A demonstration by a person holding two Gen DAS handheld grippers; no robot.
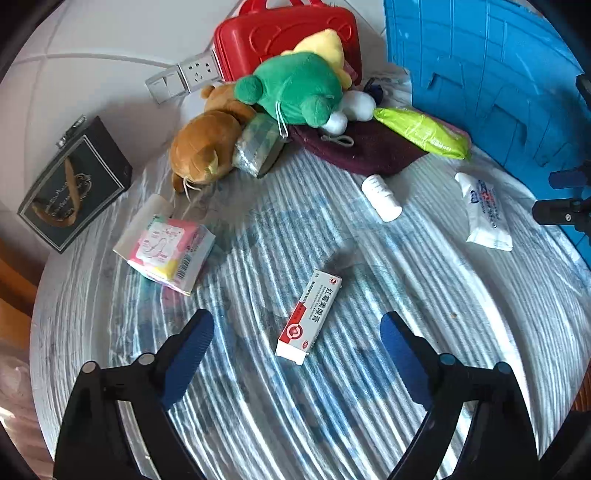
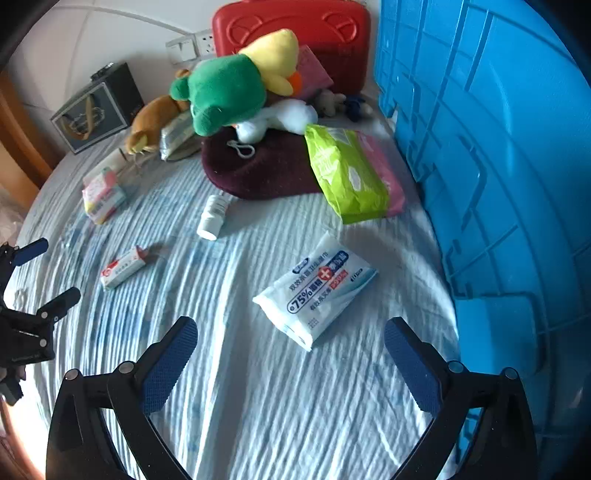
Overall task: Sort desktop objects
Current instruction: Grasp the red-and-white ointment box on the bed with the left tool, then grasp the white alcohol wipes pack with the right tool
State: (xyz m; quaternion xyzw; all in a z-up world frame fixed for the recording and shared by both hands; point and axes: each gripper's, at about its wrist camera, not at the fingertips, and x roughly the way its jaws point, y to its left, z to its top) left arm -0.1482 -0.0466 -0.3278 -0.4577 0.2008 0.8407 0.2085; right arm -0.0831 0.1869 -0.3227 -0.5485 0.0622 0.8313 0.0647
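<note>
My left gripper [image 1: 297,325] is open and empty, its jaws on either side of a red and white ointment box [image 1: 308,316] lying on the striped cloth; the box also shows in the right wrist view [image 2: 123,267]. My right gripper [image 2: 291,332] is open and empty just in front of a white wet-wipes pack [image 2: 316,290], also seen far right in the left wrist view [image 1: 485,212]. A white bottle [image 1: 382,198] lies on its side mid-table. The left gripper [image 2: 51,267] shows at the left edge of the right wrist view.
A blue crate [image 2: 480,147] stands along the right side. At the back are a red case [image 1: 284,33], plush toys [image 1: 295,86], a maroon cushion [image 2: 258,170], a green pack [image 2: 347,177], a pink pad pack [image 1: 166,247] and a black box [image 1: 74,184].
</note>
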